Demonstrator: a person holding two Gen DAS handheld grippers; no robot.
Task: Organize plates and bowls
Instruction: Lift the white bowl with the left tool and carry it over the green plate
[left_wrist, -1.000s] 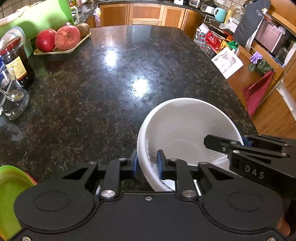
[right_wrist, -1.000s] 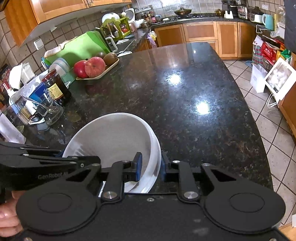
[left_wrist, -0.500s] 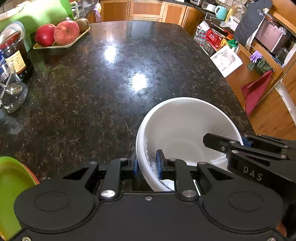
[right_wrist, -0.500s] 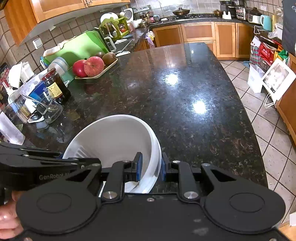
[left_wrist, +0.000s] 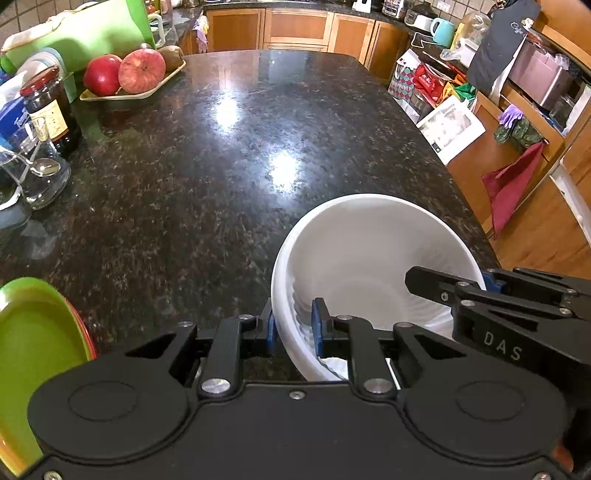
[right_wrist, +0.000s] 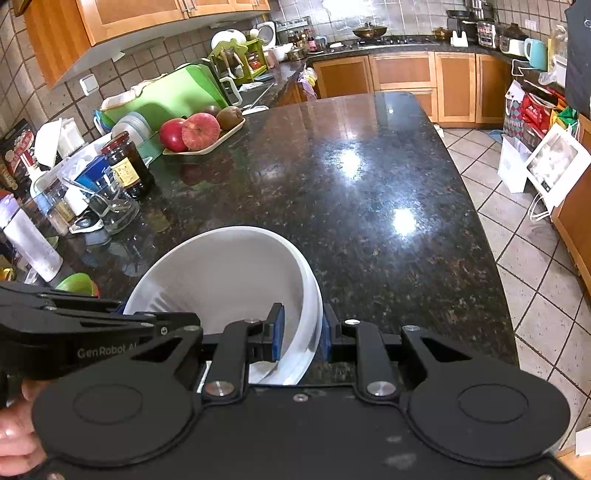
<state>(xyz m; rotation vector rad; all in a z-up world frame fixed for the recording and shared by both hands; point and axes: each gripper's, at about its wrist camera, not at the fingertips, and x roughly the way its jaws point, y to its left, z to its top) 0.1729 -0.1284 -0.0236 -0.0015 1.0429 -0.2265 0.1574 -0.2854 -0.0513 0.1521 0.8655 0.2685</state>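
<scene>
White bowl above dark bench, held between both tongs, mouth facing up and tipped toward far bench end. Left tongs clamped on its left rim, right tongs clamped on right rim. Green plate left of left tongs.

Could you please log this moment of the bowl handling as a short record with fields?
held item: large white ribbed plastic bowl
left gripper: shut on the bowl's rim, one pad inside, one outside
right gripper: shut on the opposite rim
surface: dark speckled granite counter
nearby dishes: lime green plate stacked on an orange one, at the left gripper's side
background: tray of red apples, dark glass jar
</scene>
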